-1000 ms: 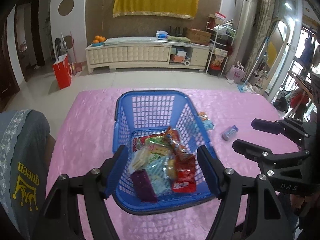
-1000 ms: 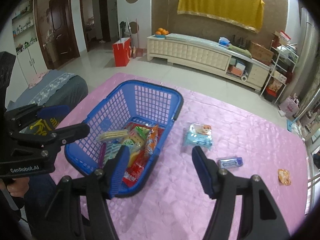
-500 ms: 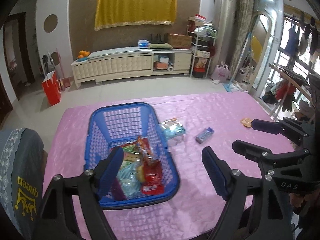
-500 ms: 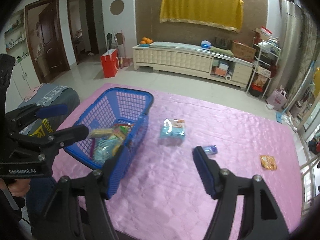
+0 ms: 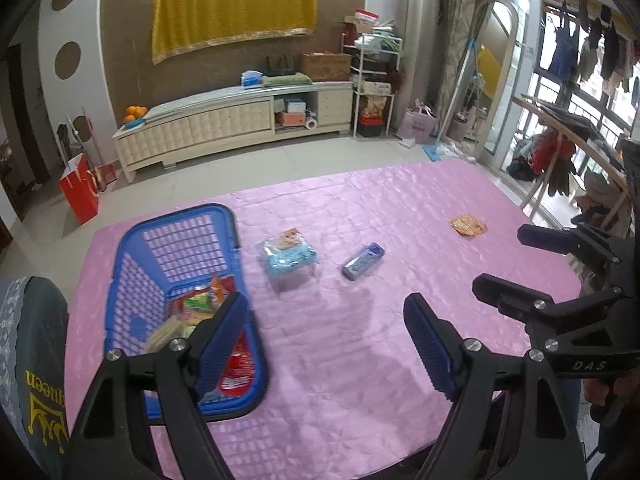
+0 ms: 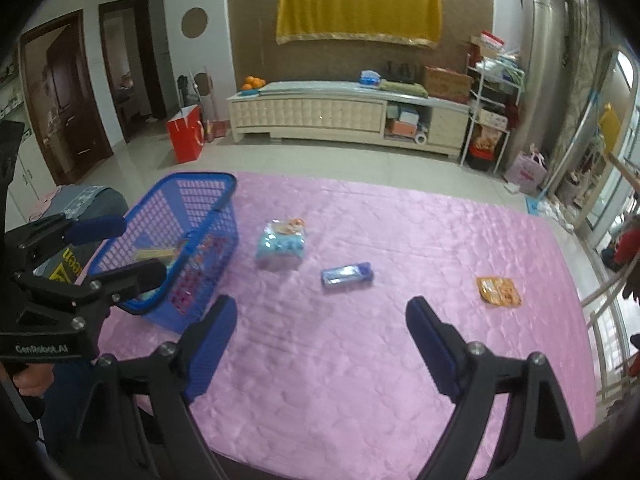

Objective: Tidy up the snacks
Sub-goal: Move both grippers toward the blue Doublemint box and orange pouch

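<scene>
A blue plastic basket (image 5: 132,248) (image 6: 216,184) holding several snack packets (image 5: 192,308) stands at the table's left. On the pink cloth lie a light blue packet (image 5: 288,256) (image 6: 280,246), a small blue bar (image 5: 363,266) (image 6: 346,274) and an orange packet (image 5: 468,225) (image 6: 498,290). My left gripper (image 5: 328,340) is open and empty, above the table beside the basket's near right corner. My right gripper (image 6: 322,344) is open and empty above the table's near middle. Each gripper shows from the side in the other's view, the right (image 5: 520,264), the left (image 6: 116,248).
The pink-covered table (image 5: 360,360) (image 6: 360,360) ends close below both grippers. A grey chair back with yellow print (image 5: 32,360) stands at the near left. A long cream cabinet (image 6: 344,114) and a red bag (image 6: 184,140) are across the floor.
Both grippers have swung right and pulled back from the basket, so the loose packets on the cloth now lie ahead. Both stayed open and empty.
</scene>
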Demonstrator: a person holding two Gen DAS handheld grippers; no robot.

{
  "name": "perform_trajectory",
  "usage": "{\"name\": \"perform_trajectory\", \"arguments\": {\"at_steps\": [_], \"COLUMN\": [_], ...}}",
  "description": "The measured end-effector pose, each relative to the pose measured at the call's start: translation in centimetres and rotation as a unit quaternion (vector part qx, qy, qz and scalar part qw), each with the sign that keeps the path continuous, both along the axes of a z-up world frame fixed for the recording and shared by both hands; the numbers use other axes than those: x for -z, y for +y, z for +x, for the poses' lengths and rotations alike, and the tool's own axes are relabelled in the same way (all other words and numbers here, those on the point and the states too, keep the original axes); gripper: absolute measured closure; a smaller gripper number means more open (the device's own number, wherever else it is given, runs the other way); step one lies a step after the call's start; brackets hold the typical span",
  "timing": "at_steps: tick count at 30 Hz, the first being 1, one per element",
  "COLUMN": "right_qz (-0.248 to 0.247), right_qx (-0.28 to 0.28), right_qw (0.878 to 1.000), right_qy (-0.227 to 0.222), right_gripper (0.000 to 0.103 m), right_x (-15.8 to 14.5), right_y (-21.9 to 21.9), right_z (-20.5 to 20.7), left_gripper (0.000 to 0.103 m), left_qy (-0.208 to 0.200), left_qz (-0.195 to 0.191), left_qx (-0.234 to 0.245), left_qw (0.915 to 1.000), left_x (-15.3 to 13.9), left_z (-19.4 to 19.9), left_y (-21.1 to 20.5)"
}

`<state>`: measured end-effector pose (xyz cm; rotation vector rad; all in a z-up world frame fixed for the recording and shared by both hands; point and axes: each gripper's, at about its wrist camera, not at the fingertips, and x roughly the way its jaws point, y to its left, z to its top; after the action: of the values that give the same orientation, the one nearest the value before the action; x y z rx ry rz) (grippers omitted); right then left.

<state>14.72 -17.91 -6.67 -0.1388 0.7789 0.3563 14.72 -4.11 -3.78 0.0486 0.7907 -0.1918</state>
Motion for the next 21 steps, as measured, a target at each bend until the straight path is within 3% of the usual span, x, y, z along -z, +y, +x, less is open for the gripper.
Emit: {"name": "perform_trajectory", "arguments": {"at_steps": [21], "right_qz": [-0.005], "right_qx": [0.049], "right_qw": [0.997], "right_qy": [0.062], "right_gripper": [0.014], "right_x": [5.7], "right_y": [-6.1], "right_z": [5.6], "left_gripper": [0.024], "left_qy": [0.084], "left_qz": [0.015], "left_qx": [0.045], "left_qw": [0.9953], "left_x": [6.3], "left_z": [7.9], "left_y": [-7.2]}}
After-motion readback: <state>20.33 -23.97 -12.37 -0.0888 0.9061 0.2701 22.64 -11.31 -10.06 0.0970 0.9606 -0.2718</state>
